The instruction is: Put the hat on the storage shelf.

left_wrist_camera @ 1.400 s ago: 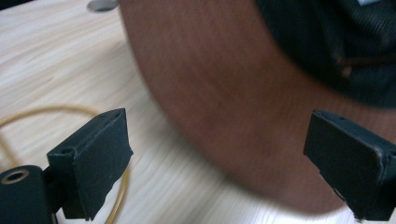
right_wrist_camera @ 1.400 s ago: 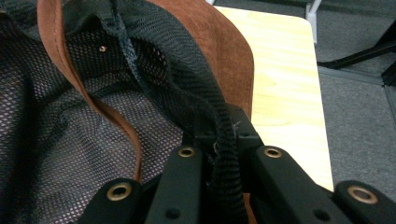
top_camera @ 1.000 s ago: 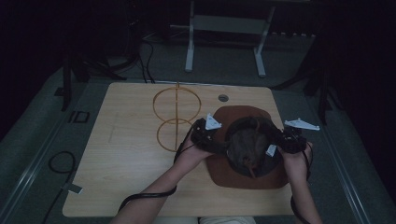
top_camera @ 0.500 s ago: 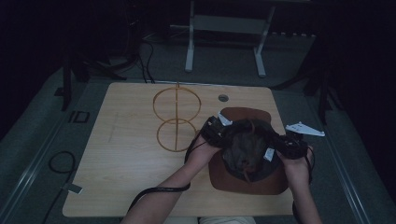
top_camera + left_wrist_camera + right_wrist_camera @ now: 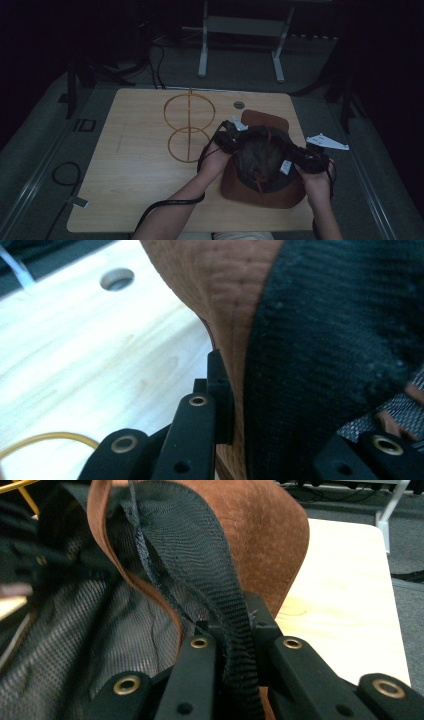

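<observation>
A brown suede hat (image 5: pixel 260 192) lies upside down on the wooden table (image 5: pixel 140 165), showing its black mesh lining (image 5: pixel 260 160). My left gripper (image 5: pixel 231 136) is at the hat's left rim. Its jaws have just been closing and now pinch the brown brim (image 5: pixel 225 300) and the black inner band (image 5: pixel 330 340) in the left gripper (image 5: pixel 295 410). My right gripper (image 5: pixel 296 162) is at the hat's right rim. In the right gripper view, the right gripper (image 5: pixel 240 630) is shut on the black inner band (image 5: pixel 200 555), with the brown brim (image 5: pixel 260 530) lifted behind it.
A gold wire stand (image 5: pixel 189 125) with two rings rises left of the hat, close to my left hand; a piece of it shows as the gold wire (image 5: pixel 50 437). A round hole (image 5: pixel 239 104) sits in the tabletop behind the hat. Metal frame legs (image 5: pixel 202 50) stand beyond the table.
My left gripper moved right, in to the hat's rim, and its jaws closed on the edge. The right gripper kept its hold and shifted slightly.
</observation>
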